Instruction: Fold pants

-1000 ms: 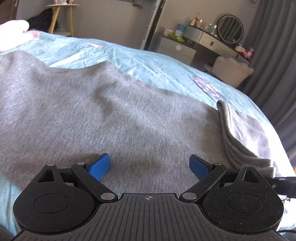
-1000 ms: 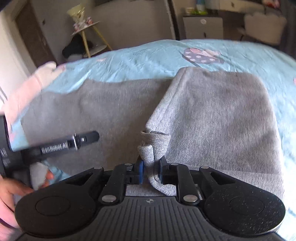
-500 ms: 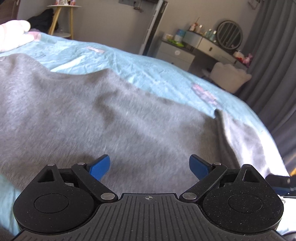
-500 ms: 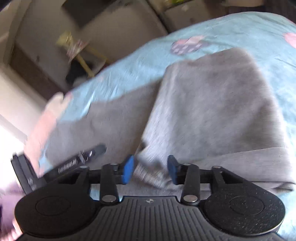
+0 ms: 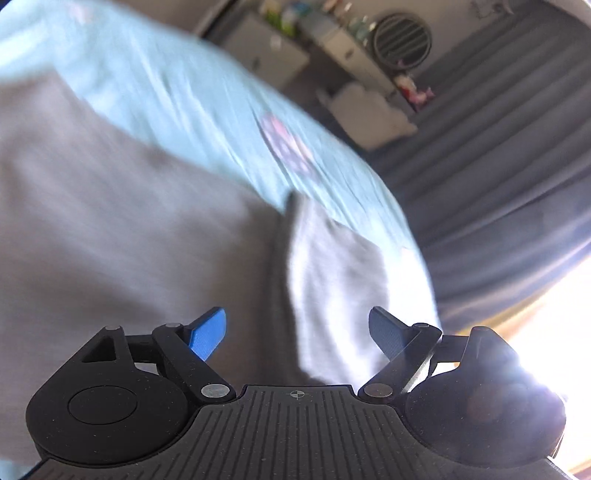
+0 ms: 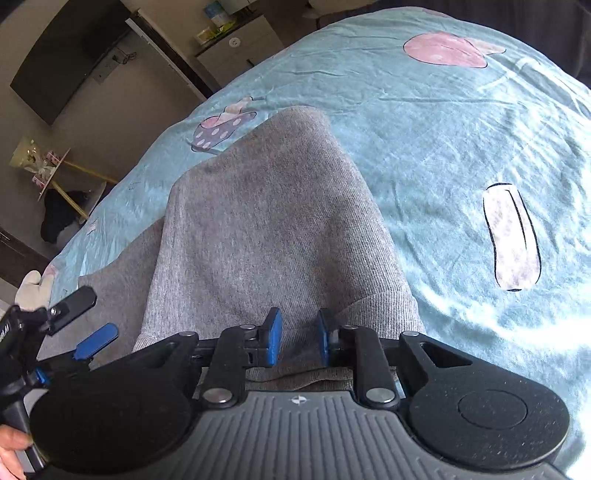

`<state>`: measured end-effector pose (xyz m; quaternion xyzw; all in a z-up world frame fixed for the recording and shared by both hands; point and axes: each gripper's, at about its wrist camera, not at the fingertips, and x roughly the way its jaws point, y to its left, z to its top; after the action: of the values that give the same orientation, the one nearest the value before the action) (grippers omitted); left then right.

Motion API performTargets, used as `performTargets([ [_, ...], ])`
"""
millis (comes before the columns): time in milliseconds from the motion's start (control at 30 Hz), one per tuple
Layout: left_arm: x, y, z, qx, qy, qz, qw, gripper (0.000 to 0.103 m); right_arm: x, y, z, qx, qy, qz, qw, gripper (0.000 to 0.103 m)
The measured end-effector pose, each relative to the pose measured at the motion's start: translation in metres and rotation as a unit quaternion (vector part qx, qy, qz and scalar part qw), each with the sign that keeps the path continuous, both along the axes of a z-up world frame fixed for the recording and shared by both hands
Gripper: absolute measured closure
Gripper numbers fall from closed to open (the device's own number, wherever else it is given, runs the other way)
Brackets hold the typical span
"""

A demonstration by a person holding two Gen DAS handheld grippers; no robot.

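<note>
Grey knit pants (image 6: 269,229) lie on the light blue bedsheet (image 6: 443,129), one part folded over the rest. My right gripper (image 6: 297,339) is at the near ribbed hem of the folded layer. Its jaws are closing, and the blue pads (image 6: 274,338) pinch that hem between them. My left gripper (image 5: 295,325) hovers over the pants (image 5: 110,221) near the edge of the folded layer (image 5: 332,277). It is open but its jaws are closing, with nothing gripped. The left wrist view is blurred. The left gripper (image 6: 86,325) also shows at the lower left of the right wrist view.
A dresser with a round mirror (image 5: 400,35), a pale chair (image 5: 369,110) and dark curtains (image 5: 498,166) stand beyond the bed. A small side table (image 6: 55,166), a wall screen (image 6: 62,55) and a cabinet (image 6: 236,48) lie at the far side. A white soft item (image 6: 31,290) rests on the bed's left.
My right gripper let go of the cuff, opened, rolled and shifted along the near hem, then closed on it again. My left gripper swung right toward the folded layer and its jaws narrowed a little.
</note>
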<state>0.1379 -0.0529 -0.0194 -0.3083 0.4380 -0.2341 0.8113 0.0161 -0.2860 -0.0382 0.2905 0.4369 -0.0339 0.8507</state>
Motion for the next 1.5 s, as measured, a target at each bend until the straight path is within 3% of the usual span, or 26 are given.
performTargets([
  [133,0.032,-0.026,-0.030,-0.008,0.075,-0.013,0.9970,0.036,-0.003,-0.004,-0.002,0.002,-0.010,0.001,1.000,0.087],
  [333,0.050,-0.035,-0.059,-0.087,0.128,0.001,0.9880,0.042,-0.003,-0.006,-0.007,0.014,-0.017,0.005,1.000,0.086],
  [400,0.054,-0.034,-0.066,-0.100,0.143,0.011,0.9845,0.058,-0.002,-0.009,-0.009,0.031,-0.023,0.003,0.999,0.084],
  [433,0.055,-0.035,-0.070,-0.102,0.154,0.016,0.9826,0.074,-0.002,-0.010,-0.010,0.037,-0.022,0.000,0.999,0.084],
  [467,0.055,-0.035,-0.073,-0.101,0.164,0.020,0.9811,0.083,-0.002,-0.011,-0.011,0.041,-0.023,-0.002,0.999,0.084],
  [567,0.050,-0.033,-0.070,-0.103,0.147,0.032,0.9833,0.087,-0.005,-0.015,-0.012,0.060,-0.033,-0.007,0.998,0.083],
  [733,0.031,-0.024,-0.036,-0.069,0.080,0.022,0.9942,0.089,-0.012,-0.020,-0.010,0.089,-0.042,-0.016,0.995,0.083],
  [833,0.024,-0.009,-0.014,-0.034,0.043,0.014,0.9984,0.089,-0.015,-0.013,-0.004,0.089,-0.053,0.015,0.994,0.080],
  [1067,0.008,0.049,-0.010,0.075,0.051,0.054,0.9944,0.084,-0.006,0.010,0.002,0.054,-0.049,0.074,0.995,0.079],
  [1133,0.001,0.059,-0.016,0.075,0.054,0.072,0.9931,0.081,-0.003,0.011,0.001,0.051,-0.041,0.071,0.995,0.079],
  [1200,-0.006,0.063,-0.023,0.053,0.052,0.082,0.9938,0.069,-0.001,0.012,0.000,0.054,-0.037,0.068,0.996,0.079],
  [1367,-0.012,0.058,-0.032,0.006,0.068,0.057,0.9961,0.052,-0.006,0.011,0.002,0.053,-0.037,0.059,0.996,0.078],
  [1500,-0.005,0.059,-0.037,-0.024,0.086,0.048,0.9948,0.049,-0.013,0.014,0.004,0.050,-0.021,0.053,0.997,0.075],
])
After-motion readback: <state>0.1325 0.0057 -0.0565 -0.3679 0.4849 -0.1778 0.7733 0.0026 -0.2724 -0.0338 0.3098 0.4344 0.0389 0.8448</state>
